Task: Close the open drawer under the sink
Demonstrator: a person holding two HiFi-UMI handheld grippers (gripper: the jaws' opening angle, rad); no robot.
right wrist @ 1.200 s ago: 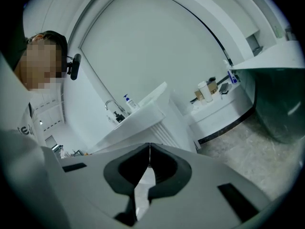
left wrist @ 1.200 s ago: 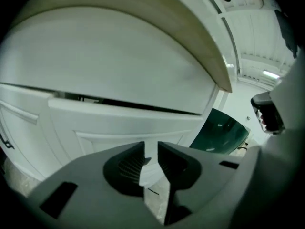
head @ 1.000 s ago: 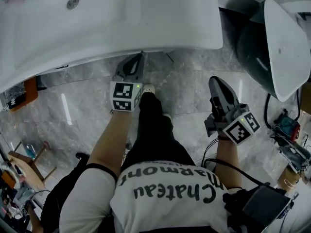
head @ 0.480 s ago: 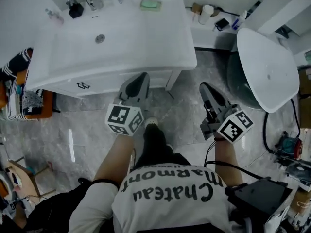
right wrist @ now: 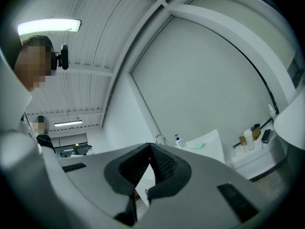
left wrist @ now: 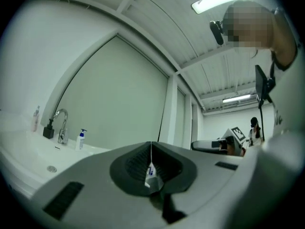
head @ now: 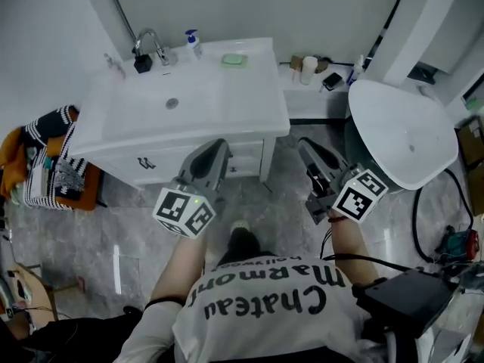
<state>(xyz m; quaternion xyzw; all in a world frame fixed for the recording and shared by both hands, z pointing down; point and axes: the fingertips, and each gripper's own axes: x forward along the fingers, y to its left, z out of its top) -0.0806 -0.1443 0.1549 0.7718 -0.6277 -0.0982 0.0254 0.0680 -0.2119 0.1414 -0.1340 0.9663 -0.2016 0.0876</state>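
While the left gripper [head: 218, 148] and right gripper [head: 305, 147] both sit pressed shut and empty, the drawer front [head: 162, 159] lies ahead and below, long axis crosswise, nearer the left.

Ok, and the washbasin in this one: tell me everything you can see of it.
The washbasin is white, glossy and rectangular, with a shallow bowl and a round metal drain. It stands against the wall on a white cabinet with dark handles and thin legs; the drawer fronts look flush from above. On its back rim are a chrome tap, a blue-topped pump bottle and a pale green bar, likely soap.
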